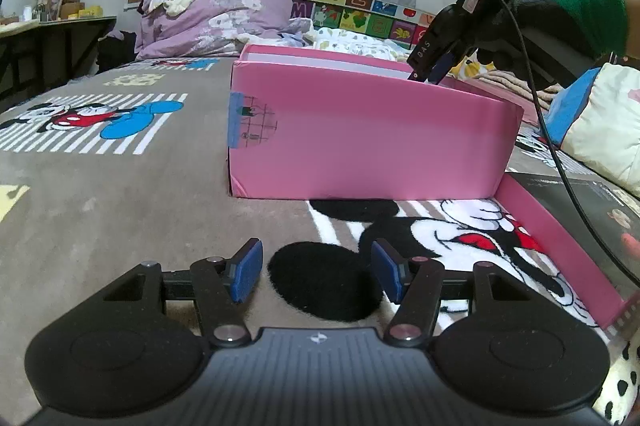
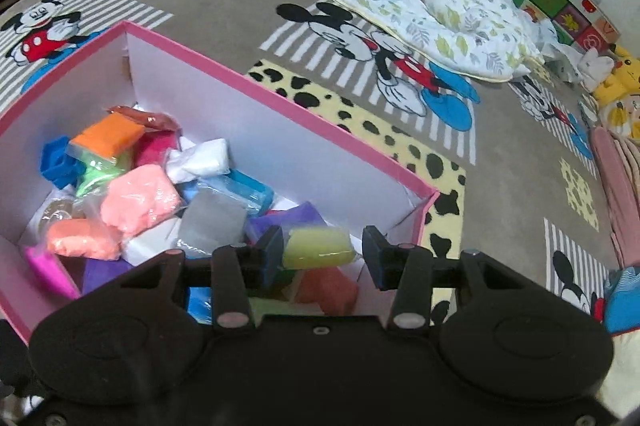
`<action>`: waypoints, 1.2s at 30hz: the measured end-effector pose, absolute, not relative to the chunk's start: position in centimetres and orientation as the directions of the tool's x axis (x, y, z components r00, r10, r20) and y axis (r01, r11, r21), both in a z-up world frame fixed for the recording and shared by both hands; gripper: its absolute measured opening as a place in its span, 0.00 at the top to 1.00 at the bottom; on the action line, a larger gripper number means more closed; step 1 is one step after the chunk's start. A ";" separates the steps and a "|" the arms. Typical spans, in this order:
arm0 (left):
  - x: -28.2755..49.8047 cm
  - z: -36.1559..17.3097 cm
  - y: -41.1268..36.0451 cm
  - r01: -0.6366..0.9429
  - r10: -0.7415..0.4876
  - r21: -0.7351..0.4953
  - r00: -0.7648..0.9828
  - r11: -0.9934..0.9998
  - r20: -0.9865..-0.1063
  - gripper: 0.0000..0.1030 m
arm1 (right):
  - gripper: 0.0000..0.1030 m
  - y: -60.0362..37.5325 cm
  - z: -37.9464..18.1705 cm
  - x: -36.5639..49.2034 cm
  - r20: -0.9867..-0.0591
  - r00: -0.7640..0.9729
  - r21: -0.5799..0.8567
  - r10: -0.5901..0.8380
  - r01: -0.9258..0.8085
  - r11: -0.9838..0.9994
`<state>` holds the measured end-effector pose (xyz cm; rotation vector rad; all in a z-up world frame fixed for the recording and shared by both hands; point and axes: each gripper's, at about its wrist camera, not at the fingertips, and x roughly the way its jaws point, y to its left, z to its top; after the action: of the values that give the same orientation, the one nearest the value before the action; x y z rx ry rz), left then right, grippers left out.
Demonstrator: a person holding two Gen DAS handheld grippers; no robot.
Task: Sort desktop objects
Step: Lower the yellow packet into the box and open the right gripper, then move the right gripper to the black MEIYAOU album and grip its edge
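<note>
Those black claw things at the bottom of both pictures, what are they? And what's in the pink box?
They are grabbers a person holds, one in each hand, each carrying a camera that looks along its two fingers. The left gripper is open and empty above a cartoon-mouse blanket; its picture shows the pink box from the side, with the other grabber reaching in. The right gripper looks down into that box, full of colourful clay packets. A yellow-green packet sits between its fingers, touching one; whether it is squeezed, I cannot tell.

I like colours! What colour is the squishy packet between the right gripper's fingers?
Yellow-green packet, clearest in the right wrist view, over the pink box.
</note>
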<state>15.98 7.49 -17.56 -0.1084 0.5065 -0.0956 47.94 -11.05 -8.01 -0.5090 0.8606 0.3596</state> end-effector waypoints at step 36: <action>15.2 -16.8 5.5 0.147 -0.226 -0.208 0.871 0.967 -0.436 0.29 | 0.09 -32.6 -4.3 34.2 -0.770 0.632 -0.003 0.087 -0.140 0.990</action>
<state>15.21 5.49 -16.76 -0.1711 0.4748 -0.1959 34.23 -32.56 -4.31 -0.0642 0.8771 0.1298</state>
